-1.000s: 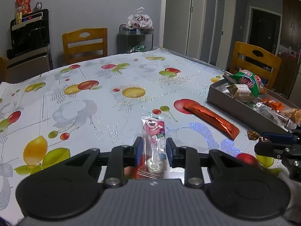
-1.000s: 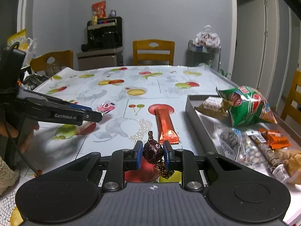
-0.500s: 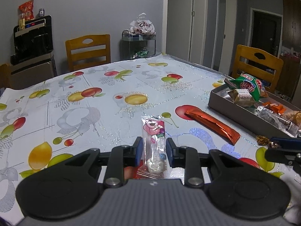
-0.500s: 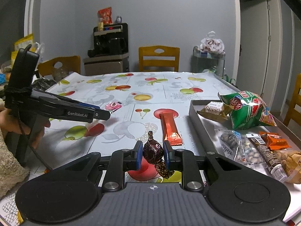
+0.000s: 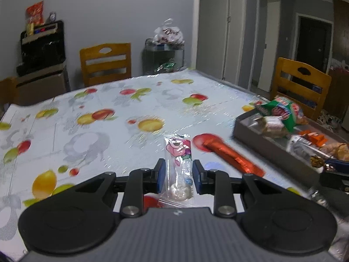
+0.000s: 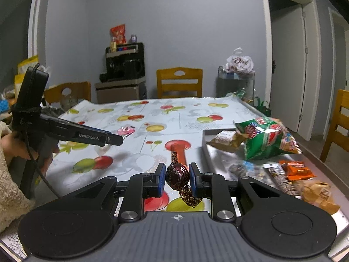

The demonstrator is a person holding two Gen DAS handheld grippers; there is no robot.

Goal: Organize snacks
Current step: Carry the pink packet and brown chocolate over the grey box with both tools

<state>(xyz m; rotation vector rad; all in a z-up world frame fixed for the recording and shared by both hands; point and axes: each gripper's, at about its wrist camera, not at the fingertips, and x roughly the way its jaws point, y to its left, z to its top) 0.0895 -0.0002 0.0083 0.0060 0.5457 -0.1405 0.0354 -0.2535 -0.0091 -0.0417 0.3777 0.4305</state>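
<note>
My left gripper (image 5: 178, 175) is shut on a clear lollipop packet (image 5: 180, 168) with a pink cartoon print, held above the fruit-print tablecloth. My right gripper (image 6: 175, 178) is shut on a dark brown foil-wrapped candy (image 6: 177, 174), lifted near the left edge of the grey snack tray (image 6: 206, 150). The tray holds a green chip bag (image 6: 265, 137), an orange packet (image 6: 297, 170) and several other snacks. An orange wrapped bar (image 5: 234, 156) lies on the table left of the tray (image 5: 272, 150). The left gripper also shows in the right wrist view (image 6: 113, 139).
Wooden chairs stand at the far side (image 5: 105, 62) and the right side (image 5: 302, 83) of the table. A black appliance on a cabinet (image 6: 125, 65) and a glass stand with a bag (image 6: 238, 78) are against the far wall.
Both grippers have risen and pulled back with their snacks. The left gripper has swung right toward the tray. The right gripper's candy now shows near the tray in the left view.
</note>
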